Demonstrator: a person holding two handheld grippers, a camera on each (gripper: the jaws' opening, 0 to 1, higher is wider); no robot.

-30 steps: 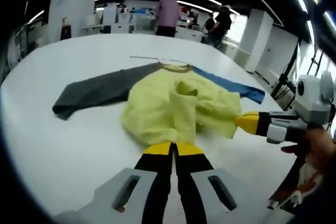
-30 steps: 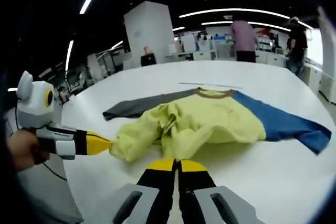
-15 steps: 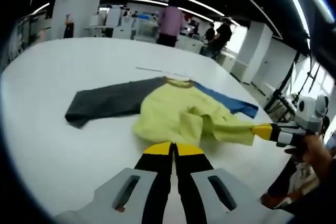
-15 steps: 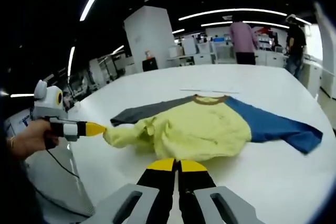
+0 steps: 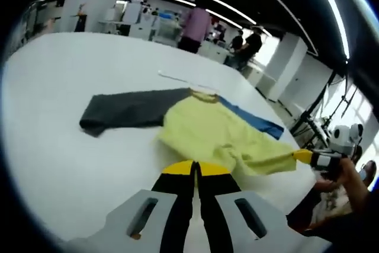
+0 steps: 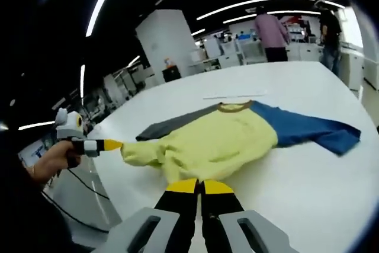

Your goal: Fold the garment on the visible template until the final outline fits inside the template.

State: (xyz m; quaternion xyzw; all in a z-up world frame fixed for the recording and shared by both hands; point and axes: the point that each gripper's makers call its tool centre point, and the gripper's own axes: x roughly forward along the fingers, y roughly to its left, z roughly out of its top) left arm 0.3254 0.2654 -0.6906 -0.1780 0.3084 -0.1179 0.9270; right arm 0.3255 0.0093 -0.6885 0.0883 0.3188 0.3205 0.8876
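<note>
black jaws, yellow tips; grey housing (image 5: 148, 217); white handle.

My right gripper (image 6: 200, 189) is pinching the near hem of the yellow garment (image 6: 216, 143) with jaws closed. My left gripper (image 6: 112, 144) is gripping its far corner, pulling it taut over the white table (image 6: 308, 176). 2 people (image 6: 269, 28) are standing behind.

Beyond the white table (image 5: 47, 122), two people (image 5: 195, 28) stood near desks (image 6: 237, 51), with a white pillar (image 6: 166, 42) to one side under ceiling light strips (image 6: 266, 4).
</note>
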